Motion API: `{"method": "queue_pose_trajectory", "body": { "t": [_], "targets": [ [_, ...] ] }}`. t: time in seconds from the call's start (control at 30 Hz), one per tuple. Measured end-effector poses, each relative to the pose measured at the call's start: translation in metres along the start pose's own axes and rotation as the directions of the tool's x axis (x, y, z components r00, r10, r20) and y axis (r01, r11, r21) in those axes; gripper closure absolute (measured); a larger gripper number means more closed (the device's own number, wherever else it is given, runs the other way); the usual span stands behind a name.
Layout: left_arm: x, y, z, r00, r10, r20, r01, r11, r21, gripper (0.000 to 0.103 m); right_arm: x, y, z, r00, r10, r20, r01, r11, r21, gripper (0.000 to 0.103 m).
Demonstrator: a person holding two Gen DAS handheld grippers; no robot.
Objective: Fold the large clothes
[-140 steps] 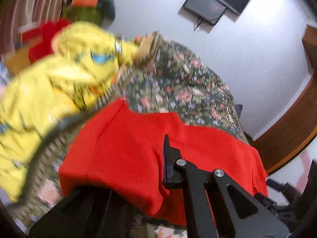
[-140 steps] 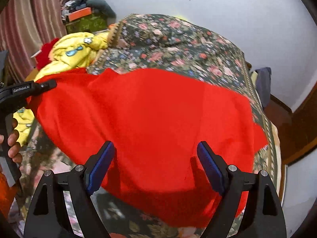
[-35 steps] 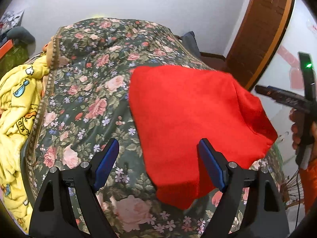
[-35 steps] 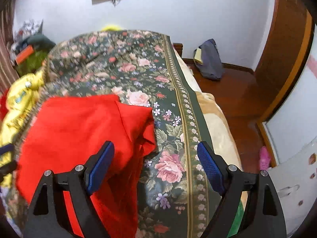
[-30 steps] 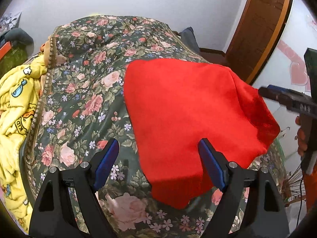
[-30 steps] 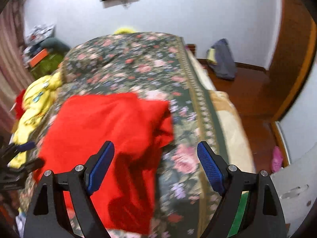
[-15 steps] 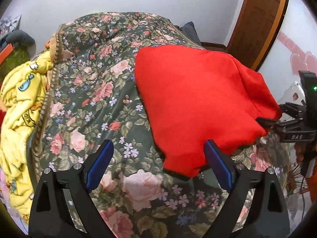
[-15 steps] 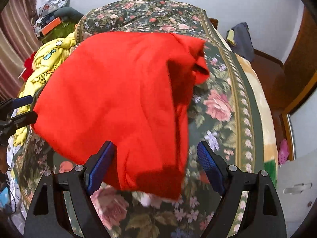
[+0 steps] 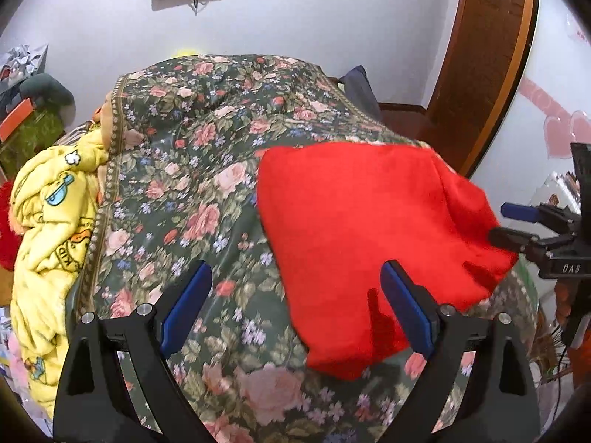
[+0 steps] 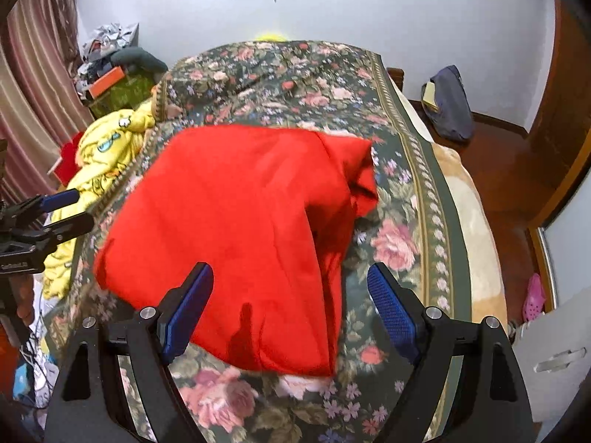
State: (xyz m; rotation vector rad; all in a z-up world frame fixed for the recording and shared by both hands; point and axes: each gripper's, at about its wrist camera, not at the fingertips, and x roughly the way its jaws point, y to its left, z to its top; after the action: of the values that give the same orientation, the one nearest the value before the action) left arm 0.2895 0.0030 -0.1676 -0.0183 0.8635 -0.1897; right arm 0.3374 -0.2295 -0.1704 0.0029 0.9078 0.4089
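Since a few seconds back, when the red garment was spread wide across the bed with a gripper at its edge, it has been doubled over into a narrower bundle and both grippers have let it go.

At the far left of the right wrist frame a yellow blanket is heaped beside the floral bedspread. The garment lies centre-left of that frame, flat on the bedspread, one loose flap bunched at its upper right corner. In the left wrist frame it sits right of centre.

The left gripper has just been opening; its blue pads stand spread, nothing between them, the right pad just over the garment's near edge. The right gripper is spread wide too, empty, above the near hem.

The cloth looks soft, light and limp, fleecy rather than slippery, so I reckon it will sag and slide off the fold line unless pinched at two corners. The near hem corners look the sensible hold; the bunched flap wants flattening first.
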Motion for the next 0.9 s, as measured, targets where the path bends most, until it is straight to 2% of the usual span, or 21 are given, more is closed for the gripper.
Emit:
{"method": "queue_pose_trajectory", "body": {
  "t": [0.13, 0.27, 0.33, 0.43, 0.57, 0.63, 0.77, 0.9],
  "targets": [
    [0.02, 0.003, 0.01, 0.997, -0.063, -0.036, 0.061, 0.997, -0.047, 0.01, 0.012, -0.004, 0.008, 0.999, 0.043, -0.005, -0.043, 0.999, 0.032, 0.02],
    [0.049, 0.009, 0.012, 0.983, -0.149, -0.108, 0.136, 0.983, -0.12, 0.01, 0.033, -0.017, 0.01, 0.994, 0.096, -0.054, -0.091, 0.992, 0.083, 0.02],
    [0.065, 0.014, 0.01, 0.97, -0.197, -0.146, 0.171, 0.97, -0.172, 0.01, 0.05, -0.027, 0.01, 0.985, 0.143, -0.092, -0.131, 0.983, 0.129, 0.02],
    [0.089, 0.025, 0.007, 0.939, -0.291, -0.185, 0.234, 0.932, -0.278, 0.01, 0.068, -0.041, 0.008, 0.966, 0.226, -0.127, -0.199, 0.96, 0.198, 0.02],
    [0.113, 0.039, 0.005, 0.897, -0.394, -0.201, 0.303, 0.878, -0.37, 0.01, 0.083, -0.047, 0.008, 0.934, 0.33, -0.138, -0.288, 0.923, 0.257, 0.02],
    [0.121, 0.043, 0.004, 0.881, -0.43, -0.198, 0.325, 0.854, -0.406, 0.01, 0.088, -0.047, 0.009, 0.92, 0.369, -0.134, -0.326, 0.908, 0.265, 0.02],
    [0.132, 0.044, 0.005, 0.862, -0.467, -0.196, 0.348, 0.827, -0.441, 0.01, 0.1, -0.042, 0.013, 0.902, 0.407, -0.143, -0.36, 0.893, 0.269, 0.018],
    [0.136, 0.04, 0.008, 0.861, -0.47, -0.192, 0.351, 0.824, -0.444, 0.01, 0.104, -0.038, 0.017, 0.899, 0.416, -0.134, -0.374, 0.891, 0.258, 0.018]
  ]
}}
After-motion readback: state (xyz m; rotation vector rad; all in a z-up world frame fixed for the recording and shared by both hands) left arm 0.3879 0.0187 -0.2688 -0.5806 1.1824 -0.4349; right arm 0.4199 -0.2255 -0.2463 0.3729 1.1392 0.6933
